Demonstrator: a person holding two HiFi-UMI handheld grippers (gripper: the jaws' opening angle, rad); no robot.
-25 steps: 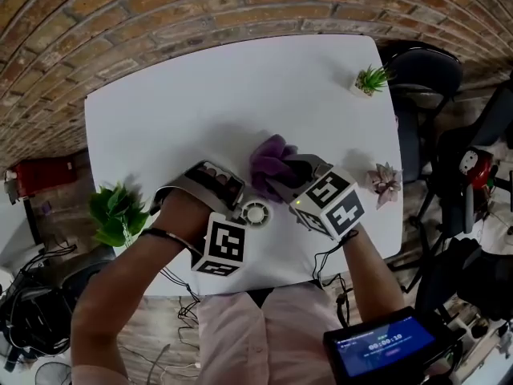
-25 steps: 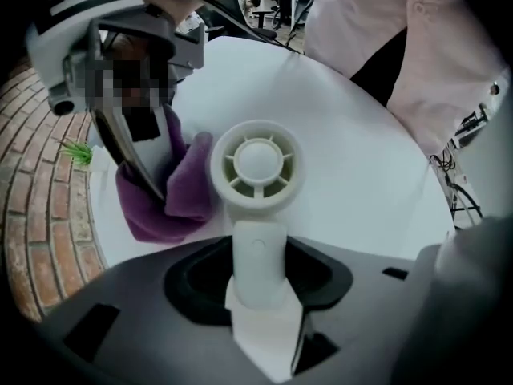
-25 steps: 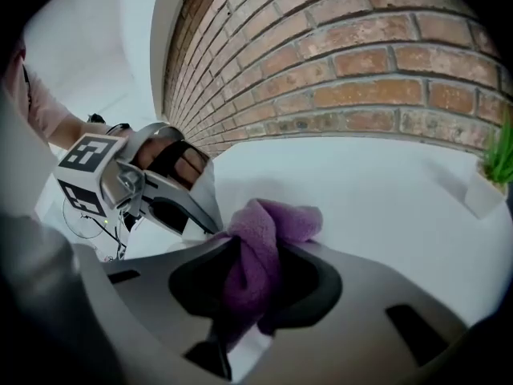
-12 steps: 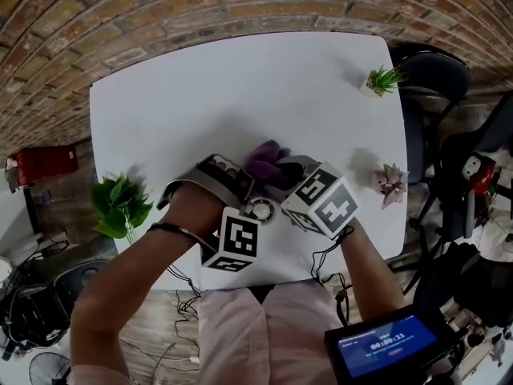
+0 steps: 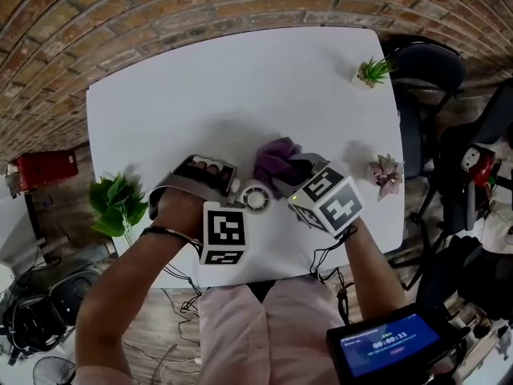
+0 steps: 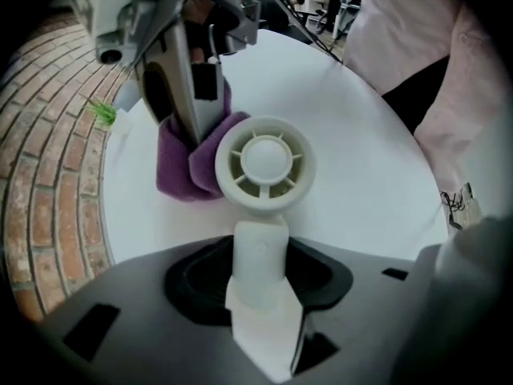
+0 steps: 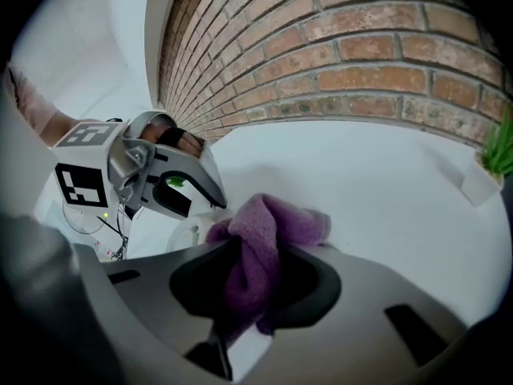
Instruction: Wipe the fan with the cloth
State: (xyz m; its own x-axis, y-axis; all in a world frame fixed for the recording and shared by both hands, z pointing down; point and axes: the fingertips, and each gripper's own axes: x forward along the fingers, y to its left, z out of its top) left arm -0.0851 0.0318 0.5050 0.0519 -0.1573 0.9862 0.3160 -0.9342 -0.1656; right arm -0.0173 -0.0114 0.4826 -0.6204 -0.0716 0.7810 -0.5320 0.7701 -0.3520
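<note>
A small white hand fan (image 5: pixel 255 197) is held above the white table (image 5: pixel 200 95), its round grille facing up. My left gripper (image 6: pixel 260 273) points down and is shut on the fan's handle (image 6: pixel 260 251); the fan head (image 6: pixel 264 161) sticks out beyond the jaws. A purple cloth (image 5: pixel 275 160) is bunched in my right gripper (image 7: pixel 252 291), which is shut on it. The cloth (image 6: pixel 188 163) touches the fan head's rim on the side toward the right gripper (image 6: pixel 180 62). In the right gripper view the cloth (image 7: pixel 260 243) hides most of the fan (image 7: pixel 186 235).
A leafy green plant (image 5: pixel 116 203) stands at the table's left edge. A small potted plant (image 5: pixel 370 74) sits at the far right corner and a pink succulent (image 5: pixel 386 175) at the right edge. A dark chair (image 5: pixel 425 79) and a lit screen (image 5: pixel 389 345) lie off the table.
My left gripper has rolled about its own line, turning the fan with it. The right gripper has shifted the cloth along the fan head, in toward it and back out a little.
</note>
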